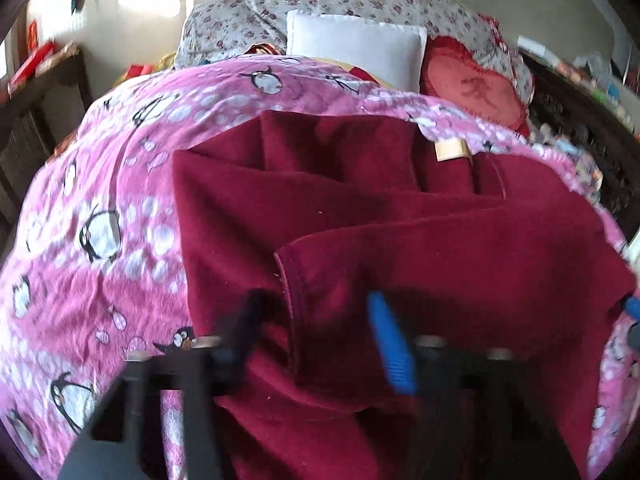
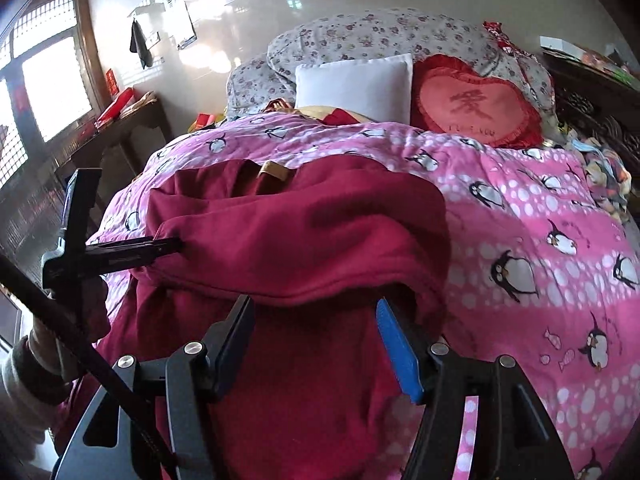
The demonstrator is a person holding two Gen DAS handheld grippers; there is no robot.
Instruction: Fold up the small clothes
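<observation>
A dark red garment [image 1: 360, 216] lies in loose folds on a pink penguin-print bedcover [image 1: 100, 208]. It also shows in the right wrist view [image 2: 296, 224]. My left gripper [image 1: 316, 304] is open, its jaws standing wide either side of a hemmed fold of the garment. Seen from the right wrist view, the left gripper [image 2: 176, 245] touches the fold's left end. My right gripper [image 2: 316, 312] is open, its jaws apart just under the fold's hemmed front edge. Its blue fingertip [image 1: 632, 306] shows at the garment's right edge in the left wrist view.
A white pillow [image 2: 354, 84], a red heart cushion [image 2: 476, 108] and floral pillows [image 2: 380, 36] lie at the bed's head. A dark wooden table [image 2: 120, 136] stands on the left by a window. A dark headboard shelf [image 2: 592, 92] with clutter runs along the right.
</observation>
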